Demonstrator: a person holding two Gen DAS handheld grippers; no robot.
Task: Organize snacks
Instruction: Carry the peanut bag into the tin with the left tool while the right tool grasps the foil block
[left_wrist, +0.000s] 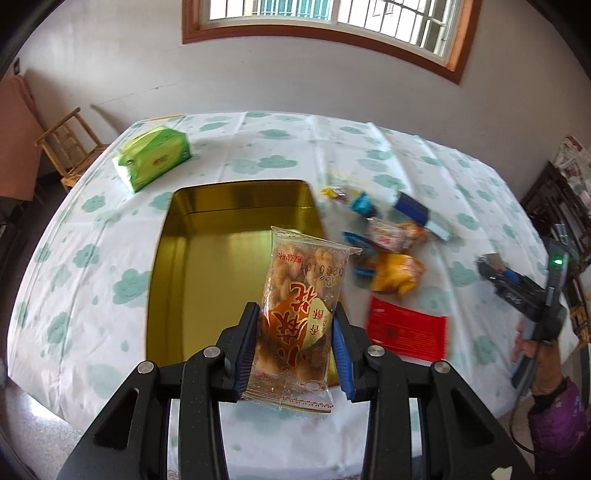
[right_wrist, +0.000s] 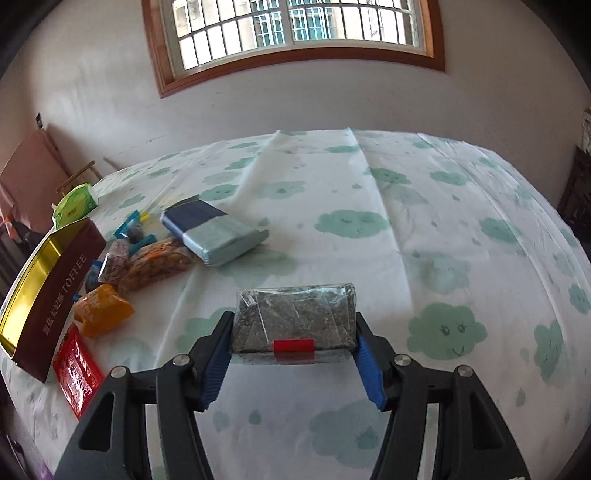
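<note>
Slippage risk: left gripper clamps a slick snack packet ahead of tin; right gripper clamps a dark block.

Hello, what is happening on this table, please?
A person sorts snacks with a tool in each hand. The left tool grips a clear biscuit packet above the open gold tin. The right tool grips a dark wrapped block over the tablecloth. More snacks lie beside the tin.
</note>
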